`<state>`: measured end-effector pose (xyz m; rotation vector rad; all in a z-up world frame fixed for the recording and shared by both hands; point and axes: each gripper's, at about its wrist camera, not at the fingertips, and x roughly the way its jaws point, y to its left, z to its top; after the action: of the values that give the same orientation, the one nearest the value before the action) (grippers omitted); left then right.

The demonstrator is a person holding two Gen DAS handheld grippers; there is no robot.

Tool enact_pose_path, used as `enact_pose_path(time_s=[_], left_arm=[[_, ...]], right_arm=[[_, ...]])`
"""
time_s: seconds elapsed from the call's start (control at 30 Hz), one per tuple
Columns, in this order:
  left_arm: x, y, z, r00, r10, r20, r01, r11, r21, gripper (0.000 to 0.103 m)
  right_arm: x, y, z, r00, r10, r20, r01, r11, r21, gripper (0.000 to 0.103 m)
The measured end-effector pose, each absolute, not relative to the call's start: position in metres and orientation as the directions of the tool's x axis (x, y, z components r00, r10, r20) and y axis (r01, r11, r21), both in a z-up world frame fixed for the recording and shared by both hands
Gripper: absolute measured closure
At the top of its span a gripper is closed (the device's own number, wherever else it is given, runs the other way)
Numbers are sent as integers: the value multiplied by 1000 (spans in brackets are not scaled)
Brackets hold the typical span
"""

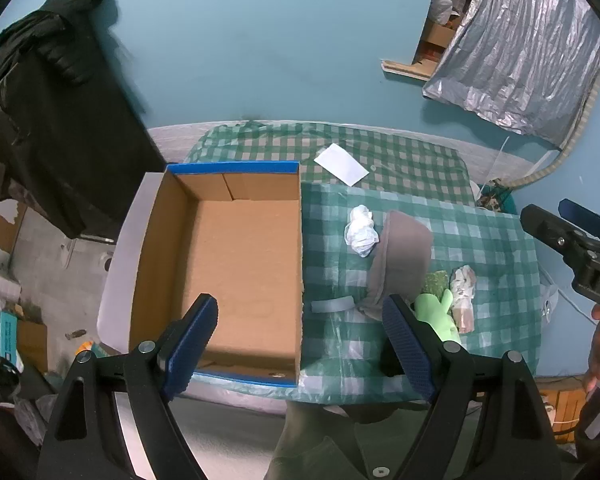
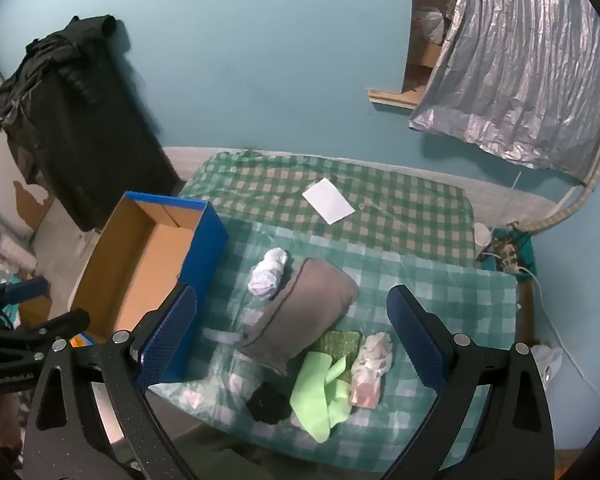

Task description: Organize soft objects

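Note:
An open cardboard box [image 1: 236, 264] with blue trim sits on the left of the green checked cloth; it also shows in the right wrist view [image 2: 140, 268], and it holds nothing I can see. Right of it lie a grey folded cloth [image 2: 304, 312], a white crumpled cloth [image 2: 268, 274], a light green cloth [image 2: 320, 388], a pink-white bundle [image 2: 370, 364], a green patterned pad [image 2: 340, 342] and a black ball of cloth [image 2: 268, 402]. My left gripper [image 1: 300, 344] hovers open over the box's near right wall. My right gripper [image 2: 292, 340] hovers open above the soft things.
A white paper [image 2: 328, 200] lies on the far part of the table. A white strip [image 2: 220, 336] lies by the box. A black draped object [image 2: 80, 120] stands at the left, silver foil sheeting [image 2: 520, 72] hangs at the right. Floor clutter lies at the left.

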<state>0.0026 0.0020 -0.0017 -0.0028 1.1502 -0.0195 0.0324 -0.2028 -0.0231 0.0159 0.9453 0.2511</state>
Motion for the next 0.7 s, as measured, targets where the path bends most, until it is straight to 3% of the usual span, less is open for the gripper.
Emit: enact_pose_path(time_s=[0.7], left_arm=[[5,-5,-3,401,-14,-916,19,1000,-7,18]], right_arm=[[34,-205,-25,550,220,-806,-207,970,124,6]])
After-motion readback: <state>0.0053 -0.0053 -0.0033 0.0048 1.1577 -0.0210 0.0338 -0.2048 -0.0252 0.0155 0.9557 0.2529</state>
